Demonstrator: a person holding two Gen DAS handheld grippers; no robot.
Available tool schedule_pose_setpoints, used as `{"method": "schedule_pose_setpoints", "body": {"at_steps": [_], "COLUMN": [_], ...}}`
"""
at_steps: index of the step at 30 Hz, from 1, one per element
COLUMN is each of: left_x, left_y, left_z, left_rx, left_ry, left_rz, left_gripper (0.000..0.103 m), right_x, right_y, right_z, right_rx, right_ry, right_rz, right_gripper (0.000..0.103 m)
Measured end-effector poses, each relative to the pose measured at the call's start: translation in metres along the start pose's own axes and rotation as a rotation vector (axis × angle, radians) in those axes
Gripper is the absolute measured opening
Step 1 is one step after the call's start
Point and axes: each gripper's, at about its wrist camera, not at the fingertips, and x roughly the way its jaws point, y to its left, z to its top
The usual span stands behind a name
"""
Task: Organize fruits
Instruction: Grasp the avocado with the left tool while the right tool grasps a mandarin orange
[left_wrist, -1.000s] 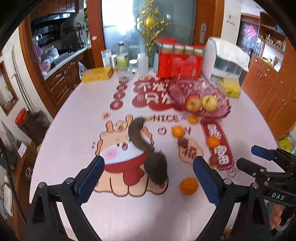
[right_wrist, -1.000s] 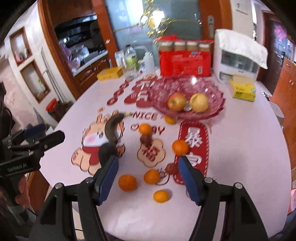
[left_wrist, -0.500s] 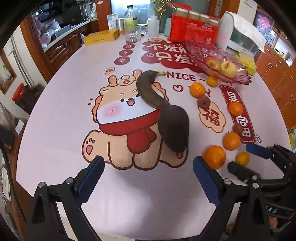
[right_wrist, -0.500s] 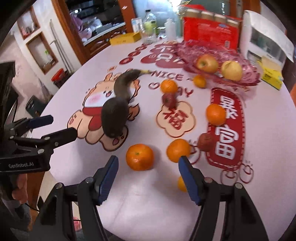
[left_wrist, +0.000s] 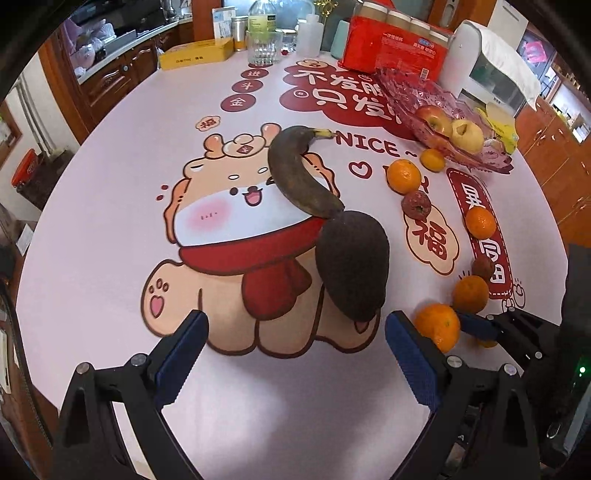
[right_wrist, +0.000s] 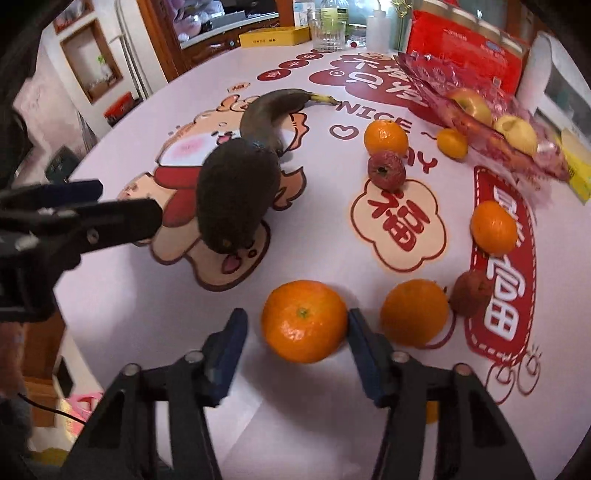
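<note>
Left wrist view
- Left gripper (left_wrist: 293, 338): fingers spread wide at the bottom of the frame, nothing between them, hovering over the printed tablecloth (left_wrist: 110, 229).
- Avocado (left_wrist: 352, 264): dark, just above the gap between the fingers, right of centre; its narrow end touches the banana.
- Banana (left_wrist: 295, 173): blackened, curving up to a yellow stem at centre top.
- Nearest orange (left_wrist: 437, 325): lower right, partly hidden behind the right-hand blue finger.
- Right gripper (left_wrist: 480, 328): seen at the lower right edge; one blue finger shows beside that orange, the other is hidden.
- Pink bowl (left_wrist: 406, 88): upper right, with a red apple (left_wrist: 436, 118) and a yellow apple (left_wrist: 467, 134); its far side is cut by the fisheye rim.
- Small dark red fruits: one (left_wrist: 416, 205) right of centre; kind hard to make out.

Right wrist view
- Right gripper (right_wrist: 293, 332): open around the nearest orange (right_wrist: 304, 321) at bottom centre; the right finger touches its side, the left finger stands apart from it.
- Second orange (right_wrist: 413, 312): just right of the right finger; a wrinkled red fruit (right_wrist: 472, 293) touches it.
- Left gripper (right_wrist: 74, 206): enters from the left edge, blurred; its tips sit just beside the avocado (right_wrist: 236, 195), and its spread cannot be judged here.
- Bowl (right_wrist: 480, 125): upper right, blurred.
- One more orange: mostly hidden under the gripper frame at lower right.
</note>
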Motion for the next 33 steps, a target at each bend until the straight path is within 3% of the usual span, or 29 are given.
{"method": "schedule_pose_setpoints", "body": {"at_steps": [5,15,20,27,33], "left_x": [0.011,0.043,0.057,0.066,0.062], "left_y": [-0.008,-0.024,-0.028,-0.029,-0.034], "left_z": [0.01,0.03,0.031,0.029,0.025], "left_rx": [0.015,0.006,-0.006,-0.037,0.003], "left_ry": [0.011,0.032,0.056,0.062,0.06], "left_rz": [-0.019,-0.033,-0.053,-0.133,-0.101], "left_gripper": [0.096,0.095,0.083,0.054,0.054], "right_x": [0.0,-0.021,-0.022,-0.024,-0.031], "right_y": [-0.01,-0.021,-0.025,-0.025,-0.023], "right_z": [0.002,0.004,0.002,-0.004,-0.005], "right_rx": [0.036,0.08,0.102,0.113,0.112], "right_ry": [0.007,-0.041,-0.04,-0.041,-0.059], "right_rz": [0.047,0.042,0.05,0.058,0.062], "right_gripper": [0.044,0.044,0.044,0.043,0.043]}}
